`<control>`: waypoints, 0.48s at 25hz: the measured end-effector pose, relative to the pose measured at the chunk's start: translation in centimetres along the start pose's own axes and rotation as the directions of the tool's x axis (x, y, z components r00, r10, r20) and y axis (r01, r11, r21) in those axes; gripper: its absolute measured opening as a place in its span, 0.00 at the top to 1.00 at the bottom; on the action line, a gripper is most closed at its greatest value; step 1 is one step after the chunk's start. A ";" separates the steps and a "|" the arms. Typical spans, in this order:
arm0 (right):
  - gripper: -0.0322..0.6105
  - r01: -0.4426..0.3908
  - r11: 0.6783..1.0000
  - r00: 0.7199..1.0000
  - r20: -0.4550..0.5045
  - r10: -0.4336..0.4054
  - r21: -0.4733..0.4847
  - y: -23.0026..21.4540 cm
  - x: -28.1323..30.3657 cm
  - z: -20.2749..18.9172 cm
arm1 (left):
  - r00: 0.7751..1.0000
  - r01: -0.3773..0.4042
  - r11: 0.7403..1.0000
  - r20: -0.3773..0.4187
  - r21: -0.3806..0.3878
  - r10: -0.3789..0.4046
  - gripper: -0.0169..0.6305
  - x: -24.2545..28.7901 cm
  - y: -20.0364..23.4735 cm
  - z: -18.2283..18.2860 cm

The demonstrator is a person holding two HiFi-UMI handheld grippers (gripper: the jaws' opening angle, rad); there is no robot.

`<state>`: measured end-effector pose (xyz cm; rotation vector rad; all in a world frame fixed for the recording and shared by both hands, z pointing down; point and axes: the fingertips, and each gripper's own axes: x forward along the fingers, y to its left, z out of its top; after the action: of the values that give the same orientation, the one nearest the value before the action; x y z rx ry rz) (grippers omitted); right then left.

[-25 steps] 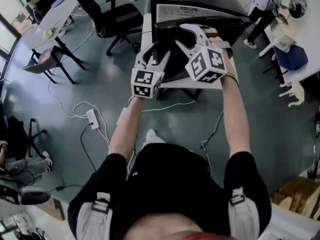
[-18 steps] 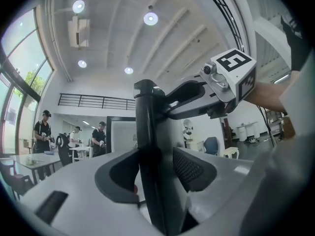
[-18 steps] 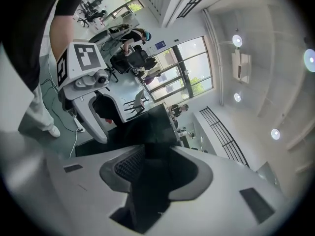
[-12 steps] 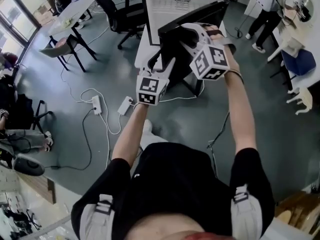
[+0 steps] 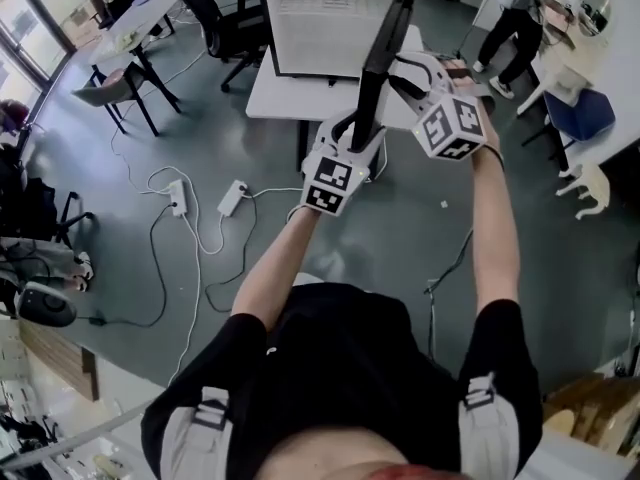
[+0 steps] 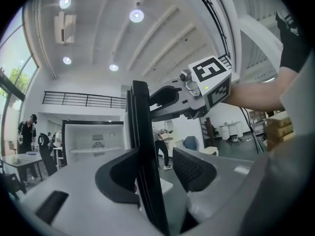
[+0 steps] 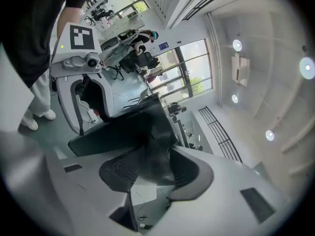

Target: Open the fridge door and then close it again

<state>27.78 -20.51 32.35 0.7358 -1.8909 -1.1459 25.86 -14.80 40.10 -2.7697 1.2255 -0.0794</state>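
Observation:
The fridge (image 5: 315, 28) stands at the top of the head view, its white inside showing. Its black door (image 5: 385, 53) is swung out and seen edge-on. My left gripper (image 5: 355, 133) reaches level around the door's edge. In the left gripper view the door (image 6: 140, 132) lies against the left pad (image 6: 118, 181), with a gap before the right one, so the gripper (image 6: 155, 173) is open. Higher up, my right gripper (image 5: 405, 73) straddles the door's top corner. In the right gripper view the door (image 7: 128, 132) fills the space between the pads; the gripper's (image 7: 150, 168) jaws are opening.
The fridge sits on a low white platform (image 5: 280, 98). Two power strips (image 5: 178, 196) with trailing cables lie on the grey floor to the left. An office chair (image 5: 225, 18) and a table (image 5: 130, 28) stand at upper left, a white table (image 5: 600, 98) at right.
The door has swung from nearly shut to wide open, baring the white inside. Both grippers travelled with its edge, rightward in the head view.

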 end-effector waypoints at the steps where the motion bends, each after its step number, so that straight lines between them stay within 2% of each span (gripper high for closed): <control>1: 0.73 0.014 1.000 1.000 -0.014 -0.013 0.010 -0.1 -0.7 -0.6 | 1.000 0.019 1.000 0.001 -0.006 -0.019 0.66 0.4 -0.9 0.2; 4: 0.74 0.094 0.993 0.994 -0.064 -0.090 0.065 0.0 -2.3 -2.2 | 0.998 0.064 0.998 0.003 -0.014 -0.064 0.66 1.3 -3.1 0.5; 7: 0.85 0.194 0.956 0.979 -0.108 -0.174 0.220 1.2 -3.7 -4.1 | 0.996 0.089 0.995 -0.006 -0.046 -0.089 0.69 2.3 -5.1 0.3; 9: 0.91 0.273 0.896 0.961 -0.152 -0.233 0.350 1.8 -4.5 -5.4 | 0.994 0.108 0.991 -0.015 -0.077 -0.110 0.72 2.7 -6.1 0.4; 10: 0.92 0.310 0.852 0.950 -0.172 -0.261 0.421 2.0 -4.9 -5.9 | 0.993 0.113 0.989 -0.016 -0.097 -0.115 0.73 2.7 -6.4 0.6; 12: 0.92 0.357 0.734 0.933 -0.194 -0.302 0.578 2.7 -5.7 -6.6 | 0.996 0.089 0.986 -0.013 -0.143 -0.092 0.79 2.2 -6.1 1.0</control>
<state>36.14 -17.80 34.75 1.5087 -2.1194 -0.6608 31.93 -12.26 39.90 -2.9536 1.1524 -0.0270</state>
